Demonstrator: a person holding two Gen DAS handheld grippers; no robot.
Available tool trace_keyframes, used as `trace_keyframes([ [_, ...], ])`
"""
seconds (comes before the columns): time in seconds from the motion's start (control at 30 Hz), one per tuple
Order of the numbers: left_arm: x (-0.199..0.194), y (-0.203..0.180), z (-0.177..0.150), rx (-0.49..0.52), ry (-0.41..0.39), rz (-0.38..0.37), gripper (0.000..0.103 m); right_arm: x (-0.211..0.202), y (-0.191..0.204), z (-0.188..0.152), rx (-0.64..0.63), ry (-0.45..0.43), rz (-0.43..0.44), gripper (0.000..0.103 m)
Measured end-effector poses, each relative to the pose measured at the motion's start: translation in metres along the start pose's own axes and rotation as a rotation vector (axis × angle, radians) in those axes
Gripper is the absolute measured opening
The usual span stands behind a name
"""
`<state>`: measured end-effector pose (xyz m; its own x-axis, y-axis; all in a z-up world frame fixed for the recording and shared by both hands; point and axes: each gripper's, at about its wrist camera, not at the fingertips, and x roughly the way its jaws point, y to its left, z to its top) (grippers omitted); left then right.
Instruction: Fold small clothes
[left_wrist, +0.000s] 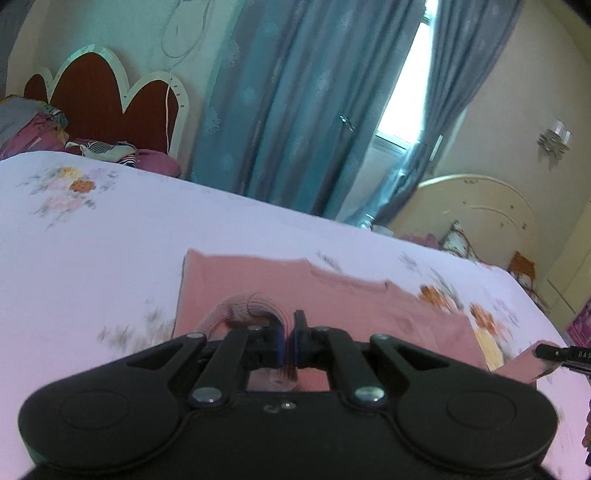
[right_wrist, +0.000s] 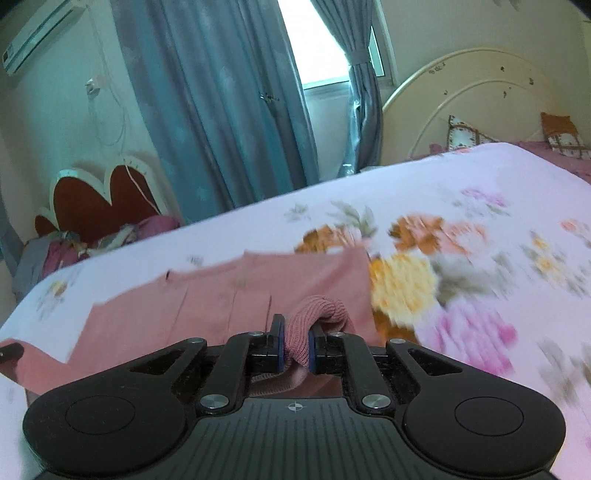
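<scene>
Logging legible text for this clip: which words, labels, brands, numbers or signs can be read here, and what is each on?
"BAS": white letters, cut off by the frame edge, on the right gripper's black body at the right edge of the left wrist view.
Air conditioner: a small mark at its end, too blurred to read.
Pink garment, floral bedsheet, left gripper: no text visible.

Bright window (right_wrist: 317, 44) glare, motion blur

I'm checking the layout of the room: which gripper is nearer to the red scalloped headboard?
Left. The red scalloped headboard stands off to the left side; the left gripper holds the pink garment on that side, while the right gripper holds its other end, farther away.
</scene>
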<state>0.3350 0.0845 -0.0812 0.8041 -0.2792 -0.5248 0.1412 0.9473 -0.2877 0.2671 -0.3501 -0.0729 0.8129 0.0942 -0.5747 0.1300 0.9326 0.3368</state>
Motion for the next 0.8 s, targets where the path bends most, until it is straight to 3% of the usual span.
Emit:
trace_keyframes([
  [0.2,0.068,0.007,0.036,-0.028,0.013,0.069,0.005,0.084,-0.014,0.043,0.06,0.043,0.005,0.011],
  [0.47,0.151,0.016,0.038,0.015,0.127,0.178,0.006,0.168,-0.041,0.048,0.181,0.149,-0.008,0.011],
  [0.6,0.167,0.022,0.031,0.082,0.165,0.26,0.032,0.185,-0.045,0.048,0.163,0.174,-0.007,0.012],
  [0.63,0.166,0.023,0.031,0.089,0.158,0.26,0.05,0.186,-0.046,0.049,0.154,0.174,0.0,0.012],
  [0.7,0.157,0.029,0.035,0.091,0.126,0.24,0.076,0.185,-0.047,0.052,0.128,0.159,0.013,0.024],
  [0.77,0.148,0.031,0.038,0.115,0.084,0.211,0.077,0.179,-0.047,0.055,0.094,0.108,-0.009,0.086],
  [0.8,0.146,0.033,0.039,0.127,0.083,0.192,0.077,0.176,-0.047,0.056,0.066,0.079,-0.012,0.088],
])
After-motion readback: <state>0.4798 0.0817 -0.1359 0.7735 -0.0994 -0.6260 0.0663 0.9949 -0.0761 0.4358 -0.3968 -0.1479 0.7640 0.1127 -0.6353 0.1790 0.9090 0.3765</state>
